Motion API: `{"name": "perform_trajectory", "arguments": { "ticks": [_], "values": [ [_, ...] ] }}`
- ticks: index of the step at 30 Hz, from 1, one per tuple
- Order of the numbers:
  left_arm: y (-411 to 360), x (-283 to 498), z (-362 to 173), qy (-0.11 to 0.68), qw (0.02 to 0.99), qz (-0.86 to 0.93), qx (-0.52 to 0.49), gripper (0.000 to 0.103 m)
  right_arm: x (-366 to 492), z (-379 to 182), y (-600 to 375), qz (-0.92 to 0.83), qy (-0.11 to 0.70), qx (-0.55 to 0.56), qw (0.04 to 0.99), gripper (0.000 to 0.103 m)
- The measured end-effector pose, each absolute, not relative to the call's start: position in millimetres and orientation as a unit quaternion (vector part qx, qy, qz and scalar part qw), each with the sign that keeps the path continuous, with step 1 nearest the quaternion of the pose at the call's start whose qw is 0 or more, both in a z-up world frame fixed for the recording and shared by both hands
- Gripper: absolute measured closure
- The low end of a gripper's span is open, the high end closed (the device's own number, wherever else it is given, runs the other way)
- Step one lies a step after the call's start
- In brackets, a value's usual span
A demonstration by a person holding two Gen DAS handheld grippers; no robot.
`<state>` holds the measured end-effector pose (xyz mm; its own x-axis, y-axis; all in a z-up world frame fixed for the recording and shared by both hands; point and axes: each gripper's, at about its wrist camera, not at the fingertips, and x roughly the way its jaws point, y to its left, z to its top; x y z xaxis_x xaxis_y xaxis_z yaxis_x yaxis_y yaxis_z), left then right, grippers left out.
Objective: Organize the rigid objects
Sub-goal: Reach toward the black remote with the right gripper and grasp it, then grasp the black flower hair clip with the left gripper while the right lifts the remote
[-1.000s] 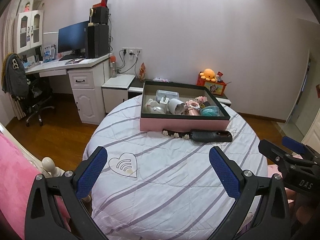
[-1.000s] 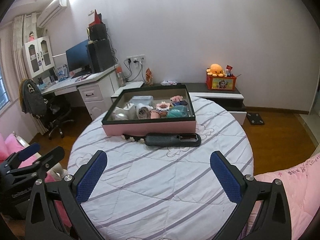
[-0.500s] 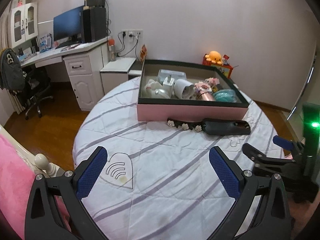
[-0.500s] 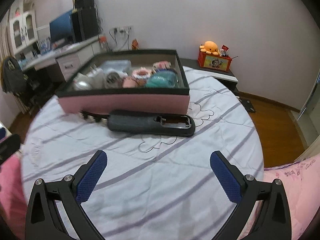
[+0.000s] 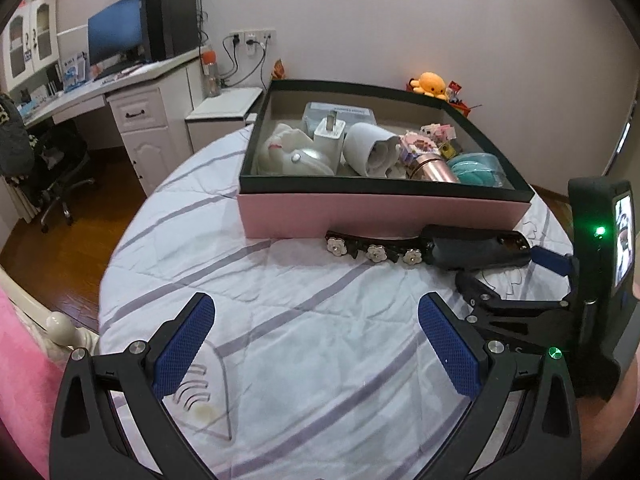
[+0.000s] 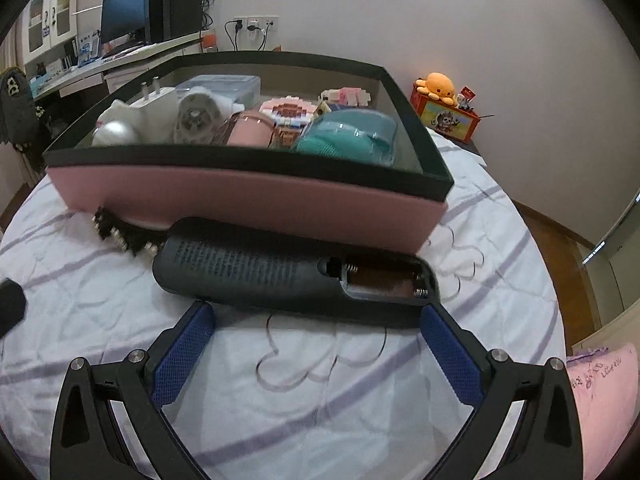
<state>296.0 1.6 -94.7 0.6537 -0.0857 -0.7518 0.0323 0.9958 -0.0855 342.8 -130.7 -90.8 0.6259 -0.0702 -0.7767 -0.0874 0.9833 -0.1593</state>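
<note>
Two wide-open, empty jaws: in the left view the left gripper [image 5: 314, 332] hovers over the quilt [image 5: 320, 360], short of the hairband [image 5: 372, 249] and remote [image 5: 476, 249] lying against the box [image 5: 380, 216]. In the right view the right gripper [image 6: 316, 344] spreads just before the remote [image 6: 296, 276]

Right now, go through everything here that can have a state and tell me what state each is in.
Left gripper: jaws open, empty, above the bedspread.
Right gripper: jaws open, empty, at the remote.
Remote: face down, battery compartment uncovered, no batteries.
Pink box: lidless, holding items.
Flower hair clip: outside the box, against its front.
Monitor: off.
</note>
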Motion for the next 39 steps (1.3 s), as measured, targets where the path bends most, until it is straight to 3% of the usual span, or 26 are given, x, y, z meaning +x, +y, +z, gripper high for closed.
{"name": "perform_trajectory", "arguments": {
  "ticks": [9,11,15,17,26,39],
  "values": [
    [0,311,-105,0.425,0.904,-0.029,-0.032,0.0,362,-90,-132,0.049,0.428,-0.1,0.897,0.005],
    [0,313,-107,0.427,0.903,-0.029,-0.032,0.0,358,-86,-133,0.053,0.418,-0.103,0.901,0.019],
    [-6,318,-110,0.43,0.902,-0.033,-0.03,0.0,351,-81,-129,0.065,0.403,-0.116,0.905,0.03],
    [-9,320,-110,0.431,0.901,-0.036,-0.031,0.0,347,-78,-126,0.071,0.394,-0.122,0.908,0.041],
    [-16,332,-115,0.443,0.894,-0.047,-0.05,0.0,333,-61,-142,0.072,0.37,-0.106,0.92,0.065],
    [-57,368,-137,0.473,0.88,-0.036,0.006,0.0,326,-62,-144,0.073,0.36,-0.113,0.923,0.066]
  ]
}}
